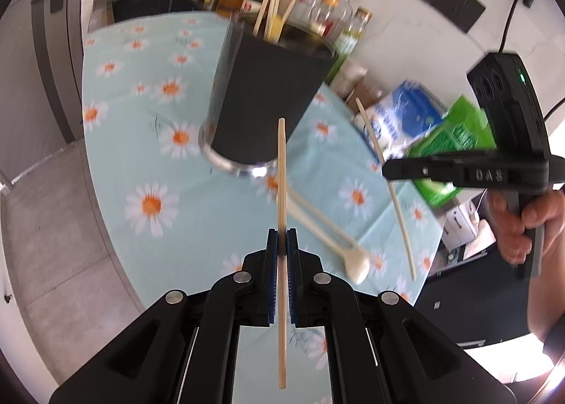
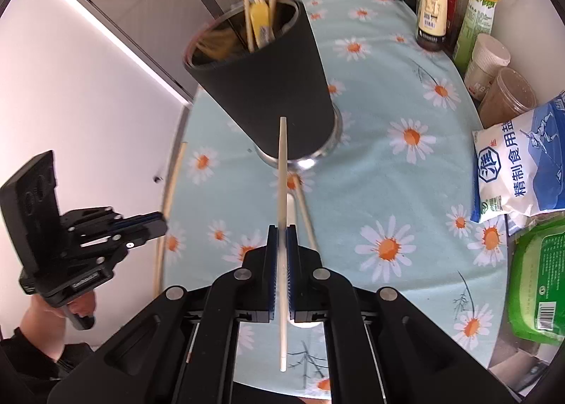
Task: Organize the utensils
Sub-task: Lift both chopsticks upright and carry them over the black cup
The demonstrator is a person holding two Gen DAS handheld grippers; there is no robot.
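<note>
Looking along the left gripper [image 1: 281, 238] in the left wrist view, its blue pads are closed on a tan wooden chopstick [image 1: 281, 192], which runs straight out past the fingertips toward the black utensil holder [image 1: 272, 97] and back under the camera. The holder stands on its shiny metal base near the middle of the daisy-print tablecloth [image 1: 141, 143], with several chopsticks and a yellow utensil standing inside it. On the cloth between the holder and the near edge lie a pale spoon [image 1: 356, 266] and, beside it, another loose utensil, blurred. Toward the right edge of the cloth the right gripper [image 1: 388, 169], carried by a hand [image 1: 526, 220], holds a pale chopstick [image 1: 399, 206] clear of the surface. Bottles stand along the far edge, and a salt bag [image 1: 406, 114] and a green package [image 1: 455, 143] at the right edge. In the right wrist view, the right gripper [image 2: 281, 238] is likewise clamped on the pale chopstick [image 2: 282, 192], whose tip overlaps the holder [image 2: 261, 86] in the picture. A loose chopstick [image 2: 305, 213] lies on the cloth just beyond the fingertips. At the left edge of the cloth the left gripper [image 2: 160, 222], in the other hand [image 2: 79, 307], holds the tan chopstick [image 2: 169, 206] nearly upright.
</note>
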